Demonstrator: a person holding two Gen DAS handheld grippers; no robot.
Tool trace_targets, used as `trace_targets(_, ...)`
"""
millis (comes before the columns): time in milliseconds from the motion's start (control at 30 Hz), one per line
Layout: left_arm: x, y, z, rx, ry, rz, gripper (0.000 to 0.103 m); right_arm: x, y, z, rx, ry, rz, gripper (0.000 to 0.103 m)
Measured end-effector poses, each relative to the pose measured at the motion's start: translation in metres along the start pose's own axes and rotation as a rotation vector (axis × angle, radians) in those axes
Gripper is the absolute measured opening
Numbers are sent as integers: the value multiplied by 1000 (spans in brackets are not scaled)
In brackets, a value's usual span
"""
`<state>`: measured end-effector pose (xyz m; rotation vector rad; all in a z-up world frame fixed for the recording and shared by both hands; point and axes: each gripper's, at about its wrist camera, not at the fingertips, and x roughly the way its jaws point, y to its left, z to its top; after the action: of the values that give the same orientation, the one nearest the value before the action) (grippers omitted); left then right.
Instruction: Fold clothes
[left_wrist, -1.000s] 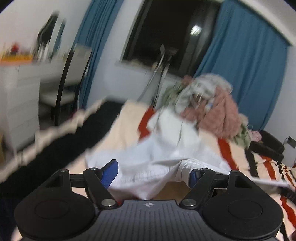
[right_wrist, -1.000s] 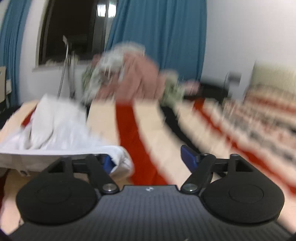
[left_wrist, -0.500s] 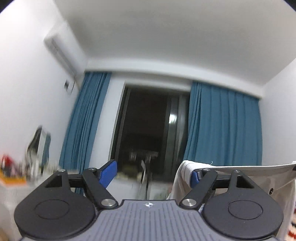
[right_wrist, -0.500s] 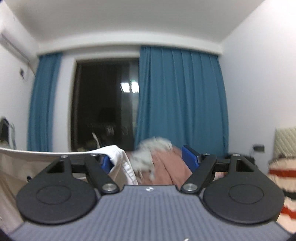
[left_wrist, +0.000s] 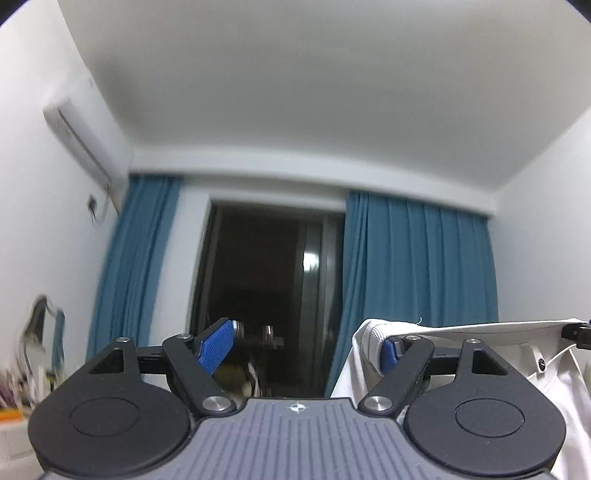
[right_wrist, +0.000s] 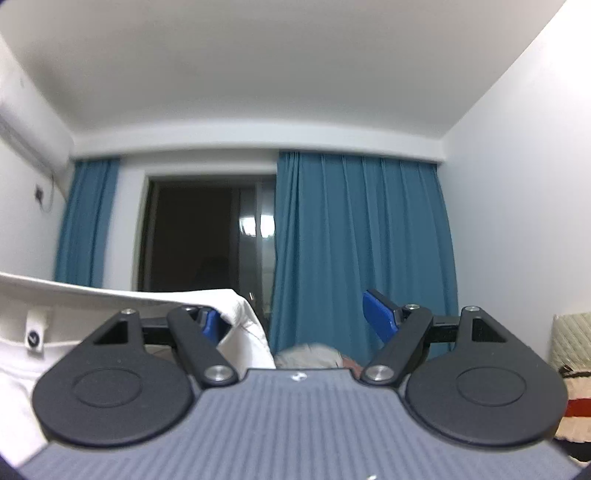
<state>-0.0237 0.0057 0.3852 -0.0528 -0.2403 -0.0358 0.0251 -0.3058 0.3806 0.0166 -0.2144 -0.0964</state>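
A white garment hangs stretched between my two grippers, lifted high in the air. In the left wrist view its edge (left_wrist: 480, 334) is draped over my right fingertip (left_wrist: 389, 356); my left gripper (left_wrist: 303, 347) stands open, its other finger (left_wrist: 216, 345) bare. In the right wrist view the garment (right_wrist: 110, 306) is hooked over my left fingertip (right_wrist: 210, 323); my right gripper (right_wrist: 295, 317) is also open, its other finger (right_wrist: 378, 317) bare. Both cameras tilt up toward the ceiling.
Blue curtains (left_wrist: 417, 277) flank a dark window (left_wrist: 266, 295). An air conditioner (left_wrist: 79, 134) is on the left wall. A pile of clothes (right_wrist: 314, 356) peeks below the right gripper, and a striped bed cover (right_wrist: 572, 402) lies at the right edge.
Both grippers rose from the bed and tilted upward, carrying the white garment up with them. The bed and clothes pile dropped almost out of view.
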Motion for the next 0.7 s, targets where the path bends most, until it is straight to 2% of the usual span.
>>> trace_targets(100, 52, -1, -73, 2, 102, 0, 82, 35, -3, -64, -10, 85, 0, 77)
trace_targets(200, 122, 0, -142, 14, 205, 7, 82, 80, -2, -132, -20, 137, -7, 77)
trace_targets(400, 271, -11, -276, 29, 327, 52, 82, 222, 14, -260, -66, 292, -58, 77)
trace_targets(467, 324, -10, -331, 22, 380, 71, 82, 271, 21, -304, -94, 325, -70, 77)
trace_targets(567, 401, 1, -421, 0, 492, 94, 82, 339, 30, -372, -115, 405, -44, 77)
trace_targets(700, 485, 49, -539, -23, 686, 96, 82, 403, 39, -470, -124, 570, 9, 77)
